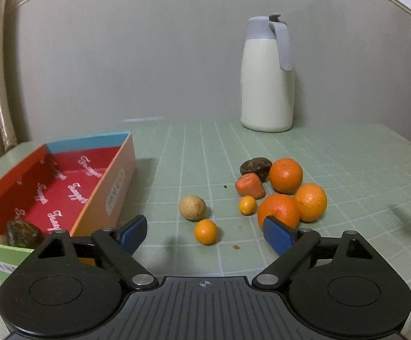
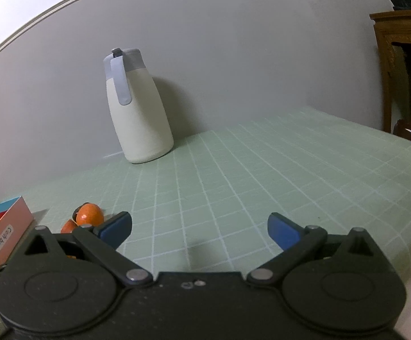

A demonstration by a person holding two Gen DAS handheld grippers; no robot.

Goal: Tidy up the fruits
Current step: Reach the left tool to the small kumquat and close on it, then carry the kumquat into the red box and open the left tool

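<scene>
Left wrist view: left gripper (image 1: 205,233) spread wide and empty, blue pads (image 1: 277,233) flanking a small kumquat (image 1: 205,231) that sits near on the green mat (image 1: 347,170), probably the next pick since it lies closest between the jaws and apart from the rest. Just beyond, to the left, a tan nut-like fruit (image 1: 192,207); further right, a tight cluster: second kumquat (image 1: 247,204), three oranges (image 1: 285,175), a reddish-orange wedge-shaped piece (image 1: 249,186) and a dark lumpy one (image 1: 255,167) at the far side, all touching or nearly so, seemingly heaped there as the unsorted pile. At left, open red-lined box (image 1: 97,198) set alongside the pile, apparently as the destination; already holding a dark lump (image 1: 24,233) and a brownish bit in its near corner, so sorting judged barely begun. Cream jug (image 1: 266,76) upright by the far wall, well clear of the work. Black tip of the other tool poking in at the right edge. Right wrist view: right gripper (image 2: 199,231) likewise opened wide with nothing between the pads, aimed at bare mat to the right of the pile, likely held back out of the way. One orange and the wedge glimpsed at near left behind the left pad (image 2: 114,229), box corner at the left edge, jug at far left, wooden cabinet (image 2: 404,70) far right.
</scene>
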